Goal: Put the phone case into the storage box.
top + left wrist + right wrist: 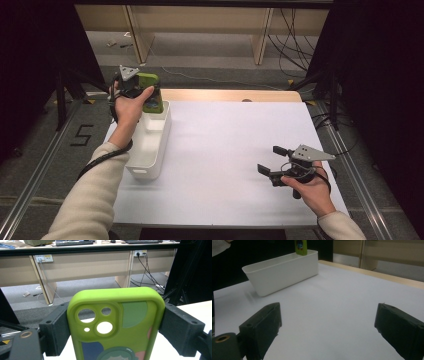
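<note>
at far left, raised above the far end of the white bin (150, 150): left tool (131, 86), gripped in the left hand (129, 106), pinching a green phone case (151, 94) by its two long edges. from the left gripper view, case (117, 325) upright between the black jaws, both pads tight against its sides, camera cutouts at upper left, a cartoon print lower down. lower end of the case dipping just past the bin's rim at the far end, as seen from the right gripper view (301, 247); touching the bin's floor or not, cannot tell. bin long and narrow, lying along the left edge of the white table (225, 150). middle of the table bare. at right, near the front edge and well apart from bin and case: right tool (272, 162) in the right hand (310, 187), low over the table, jaws spread wide with nothing between them, pointing toward the bin.
</note>
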Demonstrator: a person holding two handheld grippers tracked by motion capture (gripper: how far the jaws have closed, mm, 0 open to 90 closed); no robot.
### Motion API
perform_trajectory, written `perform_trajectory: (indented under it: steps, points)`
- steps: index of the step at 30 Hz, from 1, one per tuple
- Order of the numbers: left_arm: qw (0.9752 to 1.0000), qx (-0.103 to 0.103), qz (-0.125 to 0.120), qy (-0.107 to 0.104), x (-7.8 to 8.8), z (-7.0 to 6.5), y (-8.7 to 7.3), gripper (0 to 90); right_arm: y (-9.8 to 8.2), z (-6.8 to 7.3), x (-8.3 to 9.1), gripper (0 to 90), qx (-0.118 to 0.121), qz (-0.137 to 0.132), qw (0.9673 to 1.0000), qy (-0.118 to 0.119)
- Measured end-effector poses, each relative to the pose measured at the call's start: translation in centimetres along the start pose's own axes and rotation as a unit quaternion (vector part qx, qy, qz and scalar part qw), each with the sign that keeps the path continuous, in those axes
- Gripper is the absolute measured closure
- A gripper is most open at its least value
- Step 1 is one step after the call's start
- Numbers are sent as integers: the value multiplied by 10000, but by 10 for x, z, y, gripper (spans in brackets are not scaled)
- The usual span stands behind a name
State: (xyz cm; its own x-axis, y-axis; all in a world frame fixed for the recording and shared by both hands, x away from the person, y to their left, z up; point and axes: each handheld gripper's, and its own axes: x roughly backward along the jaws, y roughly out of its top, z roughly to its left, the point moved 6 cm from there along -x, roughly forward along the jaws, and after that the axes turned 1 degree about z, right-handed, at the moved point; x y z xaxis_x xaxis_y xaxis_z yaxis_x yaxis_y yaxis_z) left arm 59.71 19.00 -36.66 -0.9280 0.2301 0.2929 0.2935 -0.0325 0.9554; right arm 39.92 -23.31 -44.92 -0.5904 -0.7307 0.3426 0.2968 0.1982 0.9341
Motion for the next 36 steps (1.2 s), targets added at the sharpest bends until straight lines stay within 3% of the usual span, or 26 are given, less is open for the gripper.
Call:
perform_trajectory:
  steps: [36]
  points:
    - [9999,26,102,14,-12,2,-4,163,0,0,0,82,-10,-10,10000,-5]
